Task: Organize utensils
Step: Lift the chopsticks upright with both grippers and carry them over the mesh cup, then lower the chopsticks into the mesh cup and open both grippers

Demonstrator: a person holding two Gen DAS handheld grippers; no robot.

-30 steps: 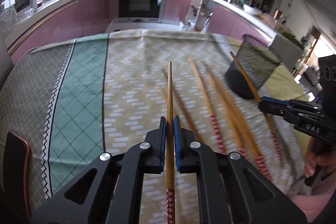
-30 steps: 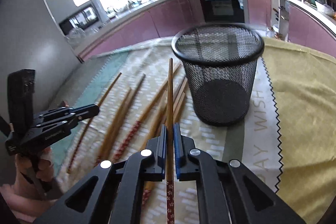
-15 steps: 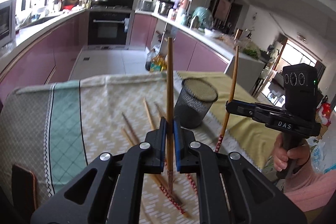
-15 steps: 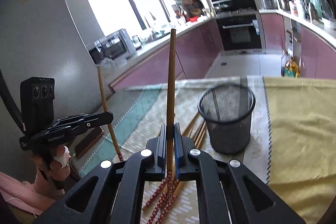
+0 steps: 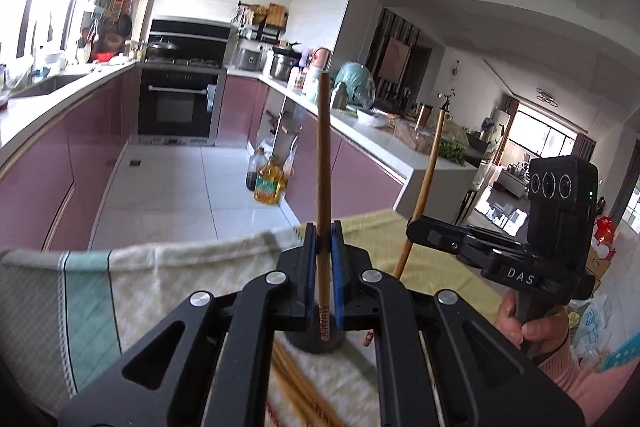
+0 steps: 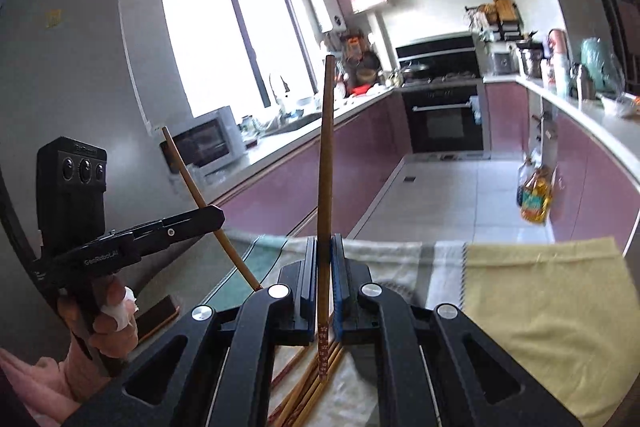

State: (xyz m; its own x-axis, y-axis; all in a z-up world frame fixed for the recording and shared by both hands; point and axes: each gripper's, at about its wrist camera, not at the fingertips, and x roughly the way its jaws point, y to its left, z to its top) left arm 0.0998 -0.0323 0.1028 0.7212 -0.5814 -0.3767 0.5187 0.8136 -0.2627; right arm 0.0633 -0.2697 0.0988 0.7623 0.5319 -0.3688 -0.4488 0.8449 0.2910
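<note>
The left gripper (image 5: 322,259) is clamped on a wooden chopstick (image 5: 323,163), which is pinched between the blue pads (image 5: 338,267) and stands nearly upright, its plain end raised against the kitchen behind and its red-patterned end hanging just below the jaws. The right gripper (image 6: 323,275) is likewise closed tight on a second chopstick (image 6: 325,167), held in the same upright way with the patterned end downward. Each tool is seen from the other's camera: the right gripper is seen at the right of the left wrist view, gripped by a hand (image 5: 520,323) in a pink sleeve (image 5: 576,387), with its stick slanting slightly; the left one is seen at the left of the right wrist view, held by the other hand (image 6: 104,323), its stick tilted. Below the jaws, a bundle of loose chopsticks (image 6: 308,387) is seen lying on the patterned tablecloth (image 5: 168,291); they appear blurred. A dark rounded object (image 5: 316,341), probably the mesh holder, is glimpsed under the left jaws, but it is mostly hidden. A yellow cloth (image 6: 552,307) is spread over the right part of the table. Beyond the table edge, pink cabinets (image 5: 72,167), a black oven (image 5: 176,107) and oil bottles (image 5: 269,183) on the tiled floor are visible.
</note>
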